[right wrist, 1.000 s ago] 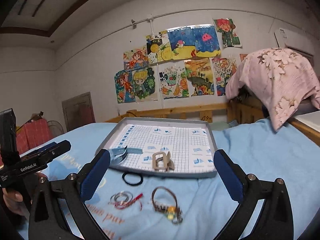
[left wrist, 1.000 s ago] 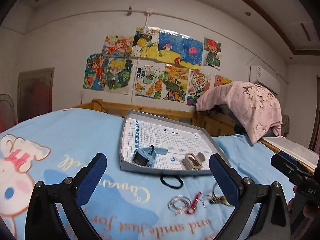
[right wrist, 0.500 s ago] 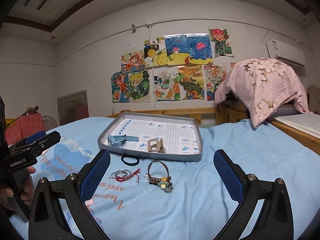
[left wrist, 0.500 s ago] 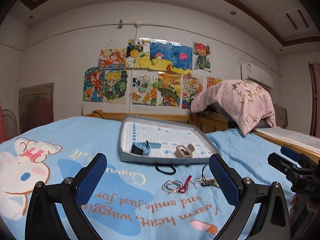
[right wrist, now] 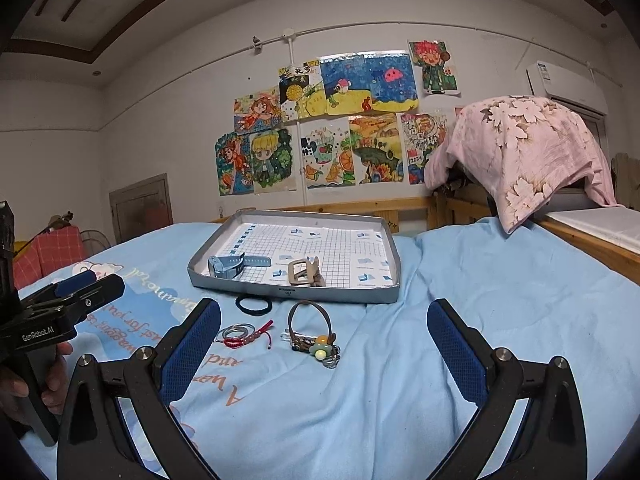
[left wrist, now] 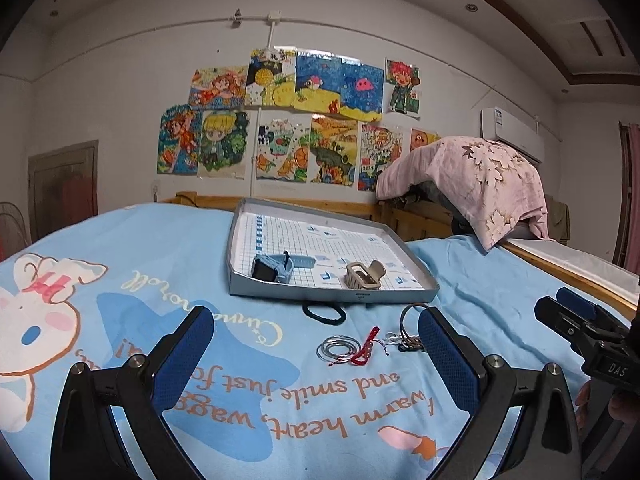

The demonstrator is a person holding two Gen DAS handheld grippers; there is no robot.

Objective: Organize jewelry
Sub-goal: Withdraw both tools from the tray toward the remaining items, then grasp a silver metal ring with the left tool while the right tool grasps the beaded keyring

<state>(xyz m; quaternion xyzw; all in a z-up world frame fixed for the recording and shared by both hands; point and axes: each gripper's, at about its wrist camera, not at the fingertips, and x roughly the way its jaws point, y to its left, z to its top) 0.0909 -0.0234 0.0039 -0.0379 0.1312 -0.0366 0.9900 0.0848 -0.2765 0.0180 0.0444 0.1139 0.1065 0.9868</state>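
Both grippers have drawn nearer the bed than a half-second ago; the tray and loose pieces now loom larger in both wrist views.

We note the left gripper [left wrist: 316, 344] with jaws spread wide, nothing between them, poised above the blue bedsheet [left wrist: 168, 248]. Our right gripper [right wrist: 324, 336] is likewise wide apart and empty.

A grey tray [right wrist: 394, 254] sits on the sheet toward the far side. Inside it, near its front wall: a blue watch [right wrist: 227, 266] on the left, a beige hair claw [right wrist: 305, 273] just right of it, apart from each other.

On the sheet, just in front of the tray:
- black hair tie [right wrist: 253, 305], close to the tray's front wall.
- silver bangles [right wrist: 237, 332], nearer us, touching a red cord bracelet [right wrist: 250, 336] on their right.
- brown bracelet [right wrist: 310, 322] to the right, its near end resting in a small cluster with a yellow-and-orange bead charm [right wrist: 320, 350].

From the left wrist view, the bangles [left wrist: 338, 349] and red cord [left wrist: 366, 350] lie between the finger pads [left wrist: 182, 356]; the brown bracelet is partly hidden behind the right-hand pad.

Children's drawings [right wrist: 332, 128] cover the far wall; a pink floral cloth [right wrist: 520, 152] is draped over furniture at the right.
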